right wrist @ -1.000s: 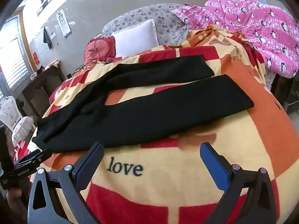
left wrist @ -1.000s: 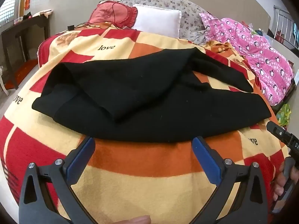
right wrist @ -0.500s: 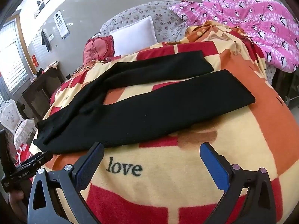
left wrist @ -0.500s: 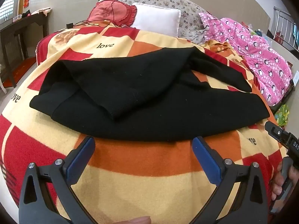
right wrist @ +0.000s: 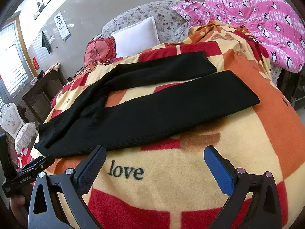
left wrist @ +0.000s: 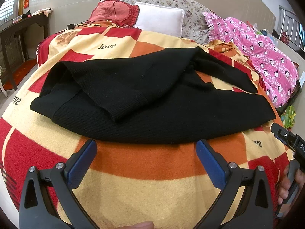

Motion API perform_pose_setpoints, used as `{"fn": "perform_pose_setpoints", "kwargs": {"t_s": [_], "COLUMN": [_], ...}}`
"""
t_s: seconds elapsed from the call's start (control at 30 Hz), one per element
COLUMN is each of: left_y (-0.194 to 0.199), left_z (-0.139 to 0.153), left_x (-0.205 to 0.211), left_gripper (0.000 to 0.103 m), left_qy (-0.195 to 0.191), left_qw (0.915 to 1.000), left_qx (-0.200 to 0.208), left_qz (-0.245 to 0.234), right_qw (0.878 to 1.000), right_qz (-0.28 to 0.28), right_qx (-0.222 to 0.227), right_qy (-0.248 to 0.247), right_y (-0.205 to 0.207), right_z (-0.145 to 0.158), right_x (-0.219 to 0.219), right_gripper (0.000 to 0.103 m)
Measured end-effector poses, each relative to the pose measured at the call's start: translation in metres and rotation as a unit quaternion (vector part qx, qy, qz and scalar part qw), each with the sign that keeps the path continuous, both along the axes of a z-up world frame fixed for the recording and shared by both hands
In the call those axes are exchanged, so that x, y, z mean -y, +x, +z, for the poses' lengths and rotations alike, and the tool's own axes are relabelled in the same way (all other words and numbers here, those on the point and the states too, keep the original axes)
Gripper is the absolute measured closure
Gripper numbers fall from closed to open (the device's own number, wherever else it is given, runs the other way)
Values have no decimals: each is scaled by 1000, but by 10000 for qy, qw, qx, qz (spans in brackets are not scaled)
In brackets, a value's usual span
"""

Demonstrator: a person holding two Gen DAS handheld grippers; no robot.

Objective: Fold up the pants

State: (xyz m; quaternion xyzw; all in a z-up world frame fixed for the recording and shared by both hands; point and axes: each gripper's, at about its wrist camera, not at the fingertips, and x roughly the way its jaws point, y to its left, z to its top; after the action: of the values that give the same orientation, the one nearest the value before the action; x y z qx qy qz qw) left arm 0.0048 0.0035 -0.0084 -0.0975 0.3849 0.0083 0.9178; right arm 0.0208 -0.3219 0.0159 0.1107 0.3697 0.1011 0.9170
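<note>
Black pants lie beyond left claw and right claw (both spread, empty).

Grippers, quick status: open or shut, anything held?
Left gripper: open, holding nothing, short of the black pants.
Right gripper: open, holding nothing, over the blanket.

Behind the floral padded headboard rises a glossy beige tiled wall; left of it, a dark wooden side table and a bright latticed window.
</note>
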Motion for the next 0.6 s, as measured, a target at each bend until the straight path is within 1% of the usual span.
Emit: {"fn": "perform_pose_setpoints", "kwargs": {"t_s": [0.6], "left_y": [0], "left_z": [0], "left_x": [0], "left_gripper": [0], "left_qy": [2], "left_qw": [10000], "left_qx": [-13], "left_qz": [2], "right_qw": [10000], "right_qz": [-14], "right_qx": [6], "right_qy": [-5], "right_y": [0], "right_z": [1], "right_x": [1], "right_gripper": [1]}}
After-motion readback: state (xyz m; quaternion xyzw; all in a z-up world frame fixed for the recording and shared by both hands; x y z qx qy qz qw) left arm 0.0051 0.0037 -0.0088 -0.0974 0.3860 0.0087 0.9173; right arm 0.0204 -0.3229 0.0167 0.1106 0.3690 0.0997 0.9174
